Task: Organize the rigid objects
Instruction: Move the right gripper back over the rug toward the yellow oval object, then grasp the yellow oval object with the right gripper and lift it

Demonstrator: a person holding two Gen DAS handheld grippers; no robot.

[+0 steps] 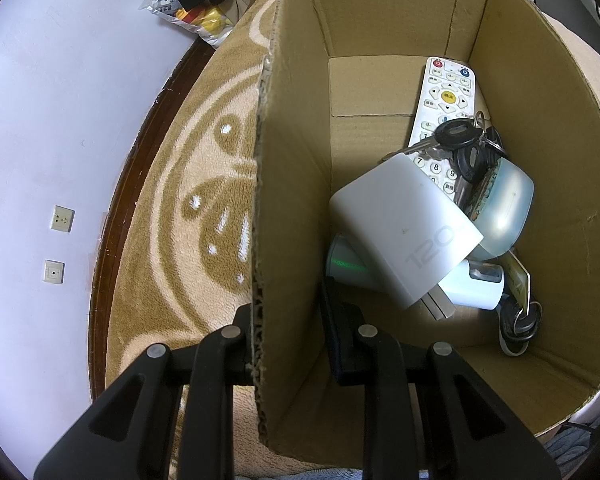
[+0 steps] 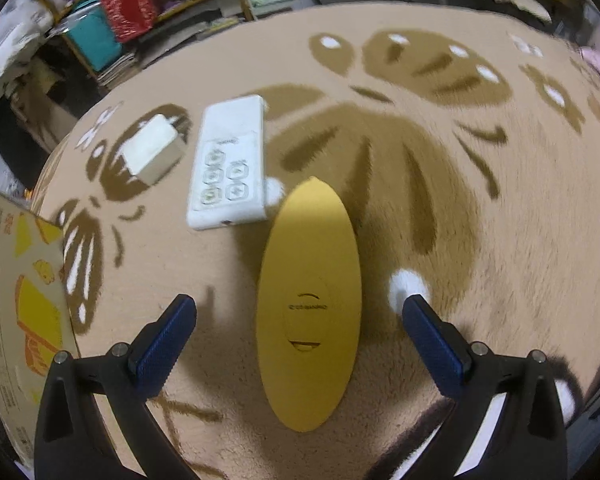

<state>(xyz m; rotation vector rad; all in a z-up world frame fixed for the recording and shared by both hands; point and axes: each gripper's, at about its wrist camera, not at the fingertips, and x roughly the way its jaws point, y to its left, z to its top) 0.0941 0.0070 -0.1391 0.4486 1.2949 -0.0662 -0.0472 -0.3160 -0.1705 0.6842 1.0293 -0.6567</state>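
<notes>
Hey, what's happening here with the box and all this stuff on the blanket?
A person is tidying hard items into a cardboard box, using handheld tongs. The left tongs are shut on the box's side wall, steadying it; a remote control, keys and a white charger already lie inside. The right tongs are open astride a yellow oval case on the blanket, not gripping it yet. A white power strip waits nearby.

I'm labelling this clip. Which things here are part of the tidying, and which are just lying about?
Job:
cardboard box
remote
keys
white charger
yellow oval case
power strip

Lying about:
patterned blanket
wall sockets
shelf clutter
</notes>
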